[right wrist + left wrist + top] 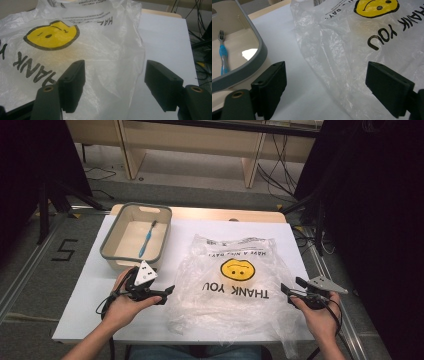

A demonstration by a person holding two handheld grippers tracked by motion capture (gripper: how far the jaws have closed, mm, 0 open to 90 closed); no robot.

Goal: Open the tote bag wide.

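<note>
While both grippers flank the bag (235, 280), nothing is gripped.
Left gripper (167, 292) and right gripper (291, 287) stand open at the bag's side edges, mid-tabletop toward the near edge; each should pinch a single plastic layer, keeping clear of the bin (111, 242) with the toothbrush (146, 239).

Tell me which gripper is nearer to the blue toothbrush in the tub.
Left. The left gripper sits just below the tub holding the toothbrush; the right gripper is across the plastic bag, near the table's right edge.
</note>
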